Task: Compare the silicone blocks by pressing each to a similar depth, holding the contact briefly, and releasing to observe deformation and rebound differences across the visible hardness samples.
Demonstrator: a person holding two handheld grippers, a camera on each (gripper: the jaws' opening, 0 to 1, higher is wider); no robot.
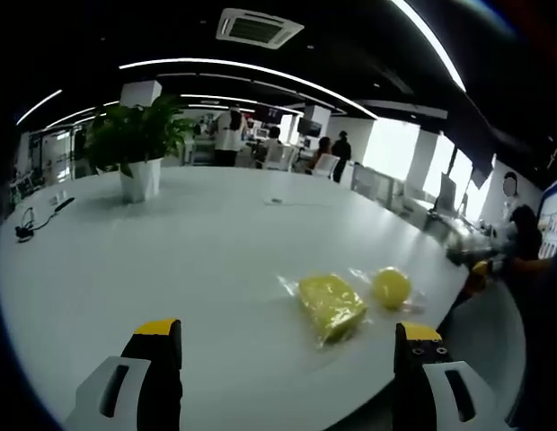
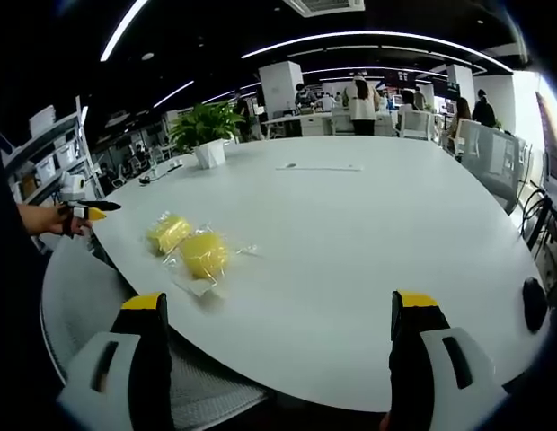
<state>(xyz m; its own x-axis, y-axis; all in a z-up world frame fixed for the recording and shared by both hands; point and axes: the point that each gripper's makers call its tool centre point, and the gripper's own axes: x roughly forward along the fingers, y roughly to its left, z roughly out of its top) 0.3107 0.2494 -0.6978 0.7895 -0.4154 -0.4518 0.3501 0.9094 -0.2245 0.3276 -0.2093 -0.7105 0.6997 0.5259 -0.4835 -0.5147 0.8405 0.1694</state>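
Two yellow silicone samples lie in clear plastic bags near the edge of the white table [image 1: 189, 260]. One is a squarish block [image 1: 331, 303] and the other a rounder piece [image 1: 392, 287]. My left gripper [image 1: 287, 332] is open above the table, just short of the squarish block, with nothing between its jaws. In the right gripper view the same two samples [image 2: 171, 232] [image 2: 205, 254] sit left of centre. My right gripper [image 2: 278, 301] is open over the table [image 2: 350, 233], to the right of the samples and apart from them. A hand [image 2: 40, 218] holds the left gripper [image 2: 92, 211] at the far left.
A potted plant [image 1: 139, 148] [image 2: 207, 135] stands far back on the table, with a cable [image 1: 27, 220] near it. A thin small item [image 2: 319, 167] lies mid-table. A grey mesh chair [image 2: 90, 296] is by the near edge. People and desks fill the background.
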